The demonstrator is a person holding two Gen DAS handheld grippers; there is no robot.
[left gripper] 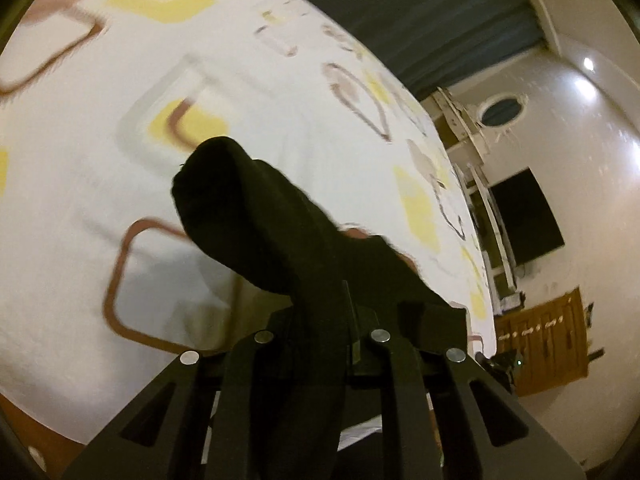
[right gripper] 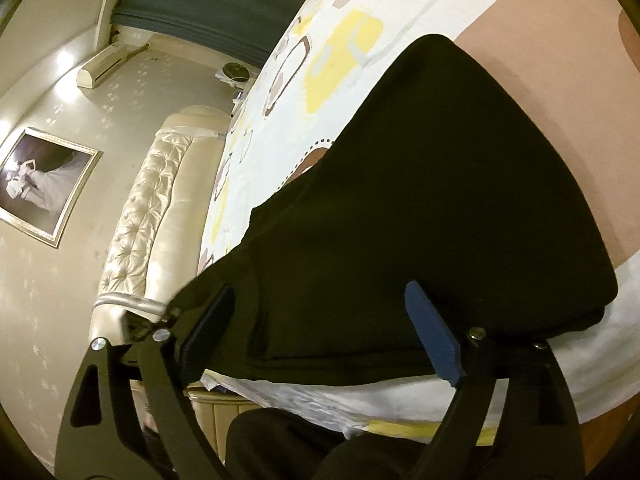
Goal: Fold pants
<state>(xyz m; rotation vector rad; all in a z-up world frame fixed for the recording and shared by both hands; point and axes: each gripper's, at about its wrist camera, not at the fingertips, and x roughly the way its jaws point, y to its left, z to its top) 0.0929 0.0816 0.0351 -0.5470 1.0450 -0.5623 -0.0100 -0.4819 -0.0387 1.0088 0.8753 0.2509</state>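
Note:
The black pants [right gripper: 420, 200] lie folded on the patterned bed sheet [right gripper: 340, 40], close to the bed's near edge. My right gripper [right gripper: 320, 320] is open; its blue-padded finger [right gripper: 434, 334] and the other finger stand wide apart over the near hem, and neither pad presses on the cloth. In the left wrist view a bunched strip of the pants [left gripper: 248, 208] rises off the sheet [left gripper: 100, 152] into my left gripper [left gripper: 348, 304], which is shut on it. The cloth hides the left fingertips.
A padded cream headboard [right gripper: 160, 200] stands left of the bed, with a framed picture [right gripper: 40, 188] and an air conditioner [right gripper: 100, 66] on the wall. A dark screen [left gripper: 524, 216] and a wooden cabinet [left gripper: 548, 344] stand beyond the bed. A person's dark-clothed leg [right gripper: 300, 440] is below the bed edge.

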